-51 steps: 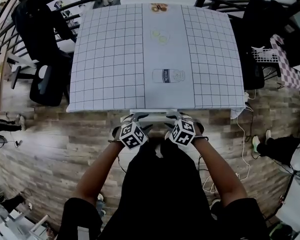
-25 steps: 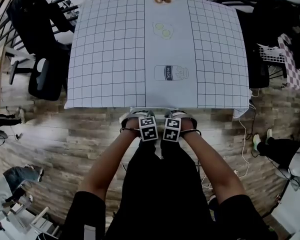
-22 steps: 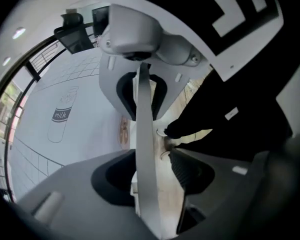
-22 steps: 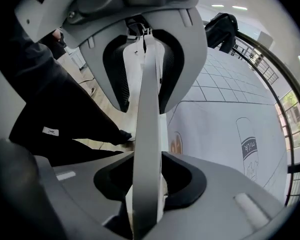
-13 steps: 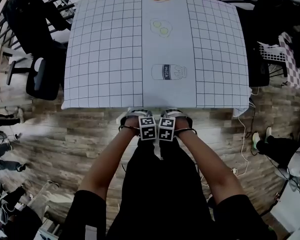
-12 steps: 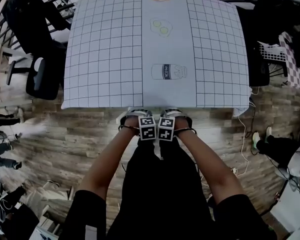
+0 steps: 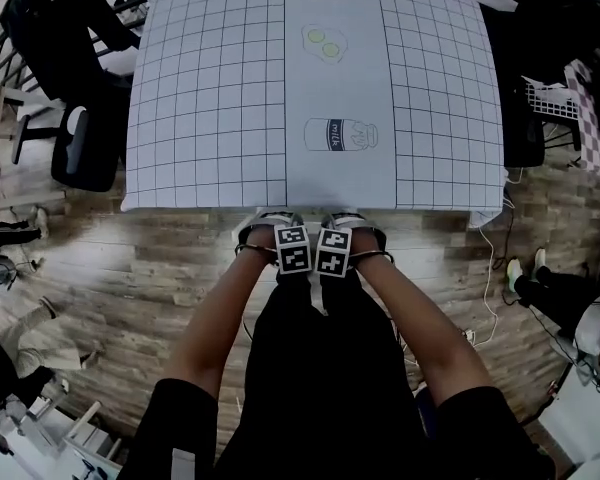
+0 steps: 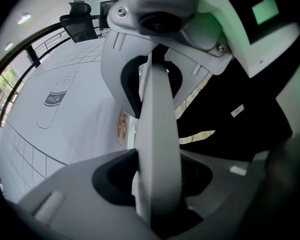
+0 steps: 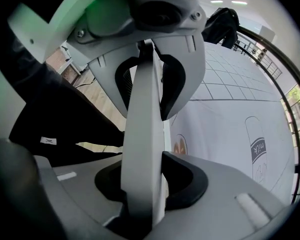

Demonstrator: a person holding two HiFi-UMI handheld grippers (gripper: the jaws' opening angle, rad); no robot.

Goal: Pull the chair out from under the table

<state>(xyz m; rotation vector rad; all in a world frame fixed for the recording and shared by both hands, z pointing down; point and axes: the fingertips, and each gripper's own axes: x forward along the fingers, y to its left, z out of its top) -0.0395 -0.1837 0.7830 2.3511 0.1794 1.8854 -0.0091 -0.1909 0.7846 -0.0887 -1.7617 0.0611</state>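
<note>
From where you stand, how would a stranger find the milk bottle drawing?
Find the large checked tablecloth with a plain middle strip. On that strip, the milk bottle drawing lies nearest me. Unlike the smaller round drawings beyond it, it reads "milk".

The chair (image 8: pixel 157 134) lies almost wholly hidden under the table (image 7: pixel 210 88), whose far edge is cropped

The desk (image 7: pixel 210 88) was patterned white with a black grid; the floor (image 7: pixel 130 278) was grained in brown wood tones; the chair (image 8: pixel 157 134) was coloured pale grey.
</note>
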